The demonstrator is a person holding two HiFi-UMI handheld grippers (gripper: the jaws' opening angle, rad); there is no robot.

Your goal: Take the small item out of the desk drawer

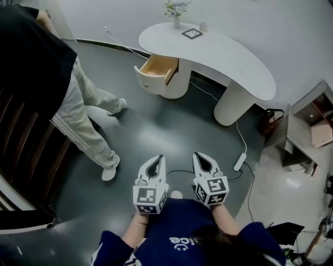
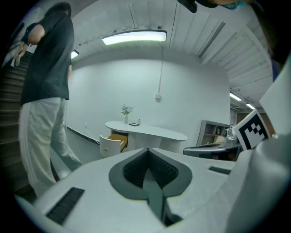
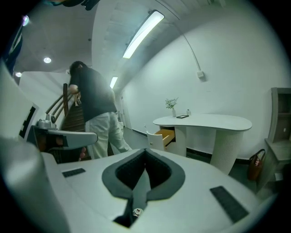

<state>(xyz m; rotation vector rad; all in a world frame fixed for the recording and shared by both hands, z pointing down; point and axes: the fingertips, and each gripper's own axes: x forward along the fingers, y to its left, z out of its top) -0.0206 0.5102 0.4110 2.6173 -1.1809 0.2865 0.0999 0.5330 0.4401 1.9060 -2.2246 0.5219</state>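
Note:
A white curved desk [image 1: 229, 57] stands far ahead by the wall, and its drawer [image 1: 156, 72] is pulled out, showing a wooden inside. No small item can be made out in the drawer from here. My left gripper [image 1: 159, 157] and right gripper [image 1: 197, 155] are held side by side close to my body, well short of the desk, both shut with nothing between the jaws. In the left gripper view the desk [image 2: 150, 132] and drawer [image 2: 111, 143] are small and distant; in the right gripper view the drawer [image 3: 161, 136] is seen the same way.
A person [image 1: 78, 109] in light trousers stands at the left, near the drawer side. On the desk are a vase with a sprig [image 1: 176, 13] and a small black frame [image 1: 192, 33]. A power strip [image 1: 240, 161] with cables lies on the dark floor; a shelf unit [image 1: 312, 124] is at the right.

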